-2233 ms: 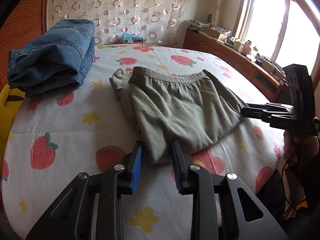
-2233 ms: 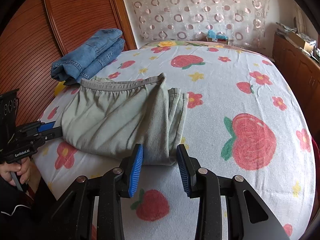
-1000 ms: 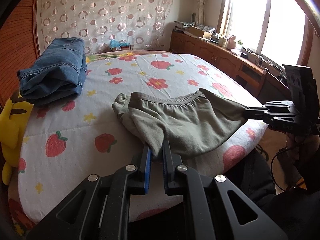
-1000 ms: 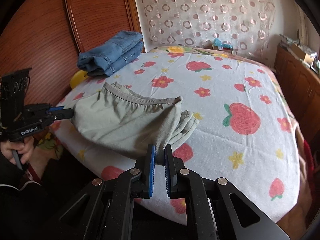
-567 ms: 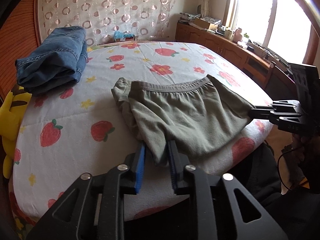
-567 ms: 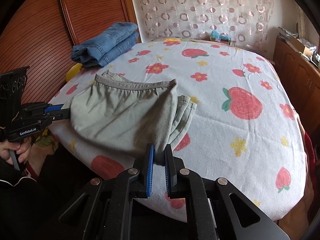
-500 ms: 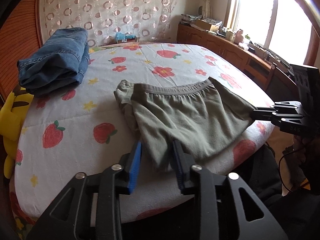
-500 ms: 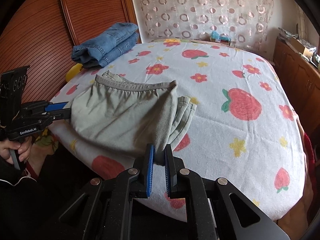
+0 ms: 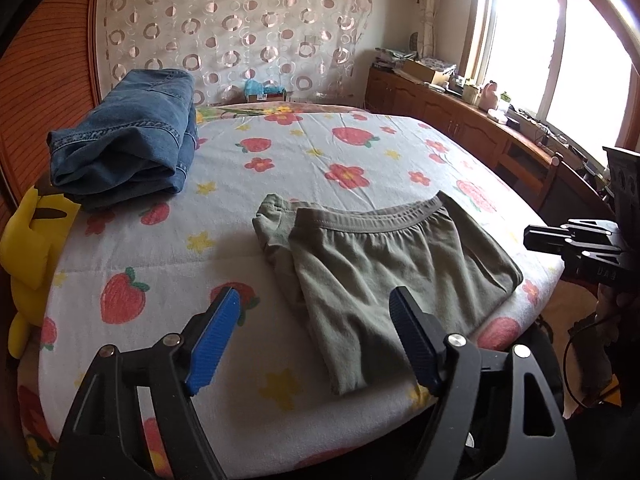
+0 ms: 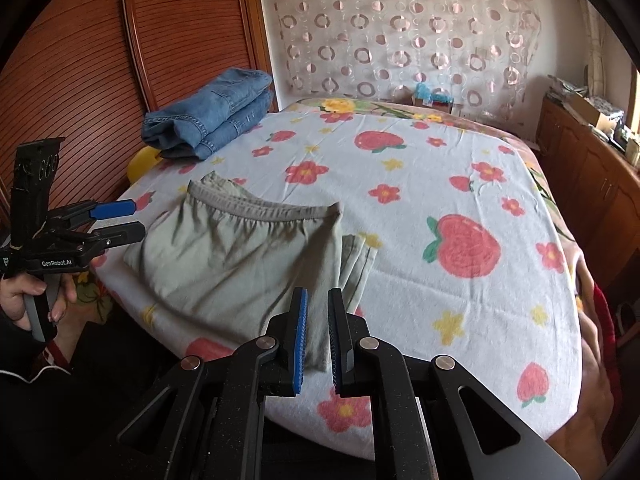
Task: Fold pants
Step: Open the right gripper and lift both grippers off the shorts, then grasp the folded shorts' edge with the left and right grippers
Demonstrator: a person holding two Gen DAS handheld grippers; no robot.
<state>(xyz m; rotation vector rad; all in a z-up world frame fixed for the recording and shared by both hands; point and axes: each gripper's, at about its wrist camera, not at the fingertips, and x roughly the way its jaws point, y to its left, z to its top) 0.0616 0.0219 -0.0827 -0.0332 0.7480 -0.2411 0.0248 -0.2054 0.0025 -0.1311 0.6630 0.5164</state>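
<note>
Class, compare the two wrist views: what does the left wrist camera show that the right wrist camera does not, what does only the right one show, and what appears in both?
Only the left wrist view shows the bright window and the yellow plush toy's dark-tipped ears.

Only the right wrist view shows the person's hand gripping the left gripper's handle, and the right gripper shut on the olive pants.

Both show the pants, the folded jeans, the strawberry-print bedsheet and the left gripper, whose jaws are opening clear of the cloth.

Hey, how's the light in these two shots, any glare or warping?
Left wrist view: window blown out white, green pants in soft daylight; right wrist view: evenly lit, no glare; both show fisheye bending, with dark corners.
</note>
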